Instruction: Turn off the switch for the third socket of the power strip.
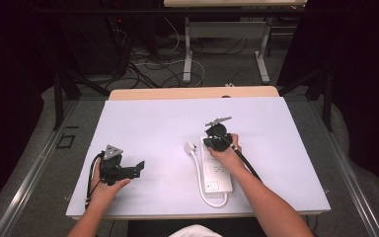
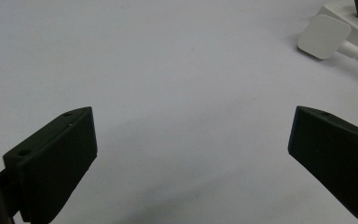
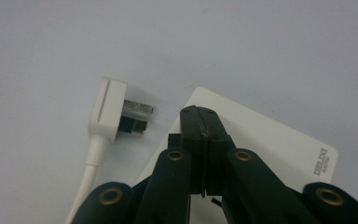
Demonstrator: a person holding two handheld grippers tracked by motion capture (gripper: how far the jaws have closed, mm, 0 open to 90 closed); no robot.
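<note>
Our right gripper (image 3: 204,122) hangs over the far end of the strip (image 3: 279,140), jaws pressed together on nothing. We judge the strip rigid, light and slick, best pinched across its long edges. Its plug (image 3: 108,109) lies just left of that end, prongs toward it, on a stiff cord (image 1: 201,190). Our left gripper (image 1: 138,168), jaws spread, waits well left on the table (image 1: 143,118).

Power strip (image 1: 216,170): white, flat on the table — long axis running away from the person, "DELIXI" printed at one corner.
Plug (image 1: 190,146): white, unplugged, lying just left of the strip's far end — prongs toward it.
Cord (image 1: 205,193): white, looping round the strip's near end.
</note>
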